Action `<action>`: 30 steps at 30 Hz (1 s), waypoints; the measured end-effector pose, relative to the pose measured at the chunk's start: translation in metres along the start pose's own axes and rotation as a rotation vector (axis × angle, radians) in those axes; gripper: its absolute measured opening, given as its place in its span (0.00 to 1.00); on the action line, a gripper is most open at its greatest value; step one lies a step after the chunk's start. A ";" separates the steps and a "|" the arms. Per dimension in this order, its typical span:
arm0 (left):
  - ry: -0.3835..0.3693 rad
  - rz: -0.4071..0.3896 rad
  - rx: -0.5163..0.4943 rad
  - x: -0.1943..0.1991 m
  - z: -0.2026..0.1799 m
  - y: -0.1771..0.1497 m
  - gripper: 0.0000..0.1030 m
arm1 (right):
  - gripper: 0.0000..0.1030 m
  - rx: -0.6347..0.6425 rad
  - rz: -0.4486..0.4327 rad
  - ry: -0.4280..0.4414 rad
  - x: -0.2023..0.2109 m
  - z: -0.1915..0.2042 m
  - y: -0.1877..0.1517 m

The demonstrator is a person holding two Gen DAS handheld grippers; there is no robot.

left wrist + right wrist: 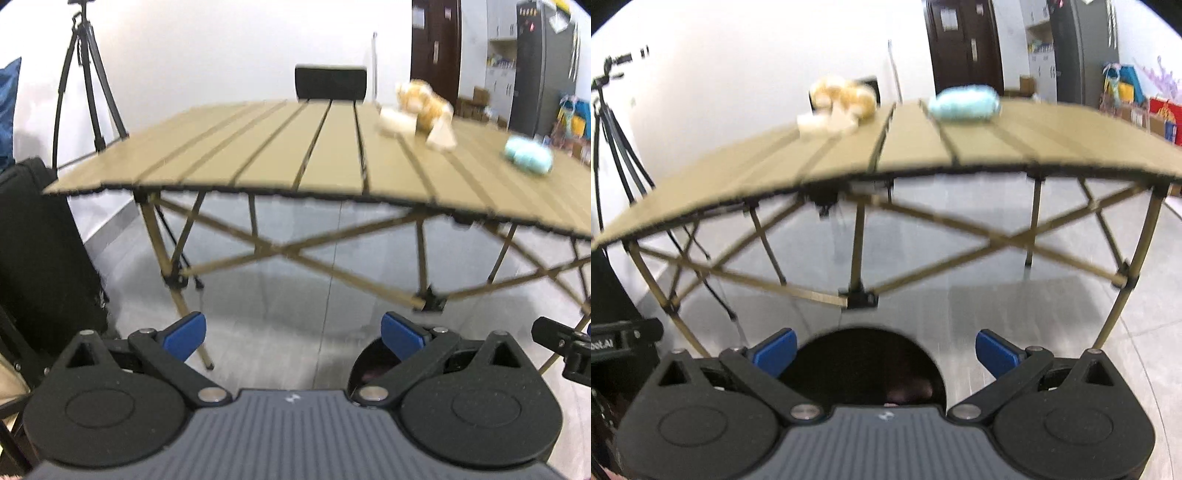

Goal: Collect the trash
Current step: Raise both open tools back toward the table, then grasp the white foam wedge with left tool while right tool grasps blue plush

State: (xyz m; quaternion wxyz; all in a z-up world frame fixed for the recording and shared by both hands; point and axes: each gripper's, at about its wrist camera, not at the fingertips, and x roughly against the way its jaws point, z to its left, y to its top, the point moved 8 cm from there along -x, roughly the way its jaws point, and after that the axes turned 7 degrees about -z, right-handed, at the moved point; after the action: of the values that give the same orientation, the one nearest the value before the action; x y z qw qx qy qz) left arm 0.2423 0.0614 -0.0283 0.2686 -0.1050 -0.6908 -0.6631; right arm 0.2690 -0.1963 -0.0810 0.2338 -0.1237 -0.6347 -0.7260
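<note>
Both the left gripper and right gripper are held low, spread and empty, below the bench, ready for the blue wad at upper centre.

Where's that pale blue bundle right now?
The pale blue bundle lies on the slatted folding table, toward its far edge, to the right of the yellowish-white pile in both wrist views, with a gap between them.
</note>
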 end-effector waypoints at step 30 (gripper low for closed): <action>-0.135 -0.184 -0.026 -0.036 -0.108 0.131 1.00 | 1.00 -0.003 -0.441 -0.038 0.015 -0.065 0.155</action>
State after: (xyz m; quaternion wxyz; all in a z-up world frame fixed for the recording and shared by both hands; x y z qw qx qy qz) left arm 0.3626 -0.0228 0.0638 0.1580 -0.0892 -0.7055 -0.6851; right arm 0.3410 -0.2754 0.0494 0.0570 0.0043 -0.6497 -0.7580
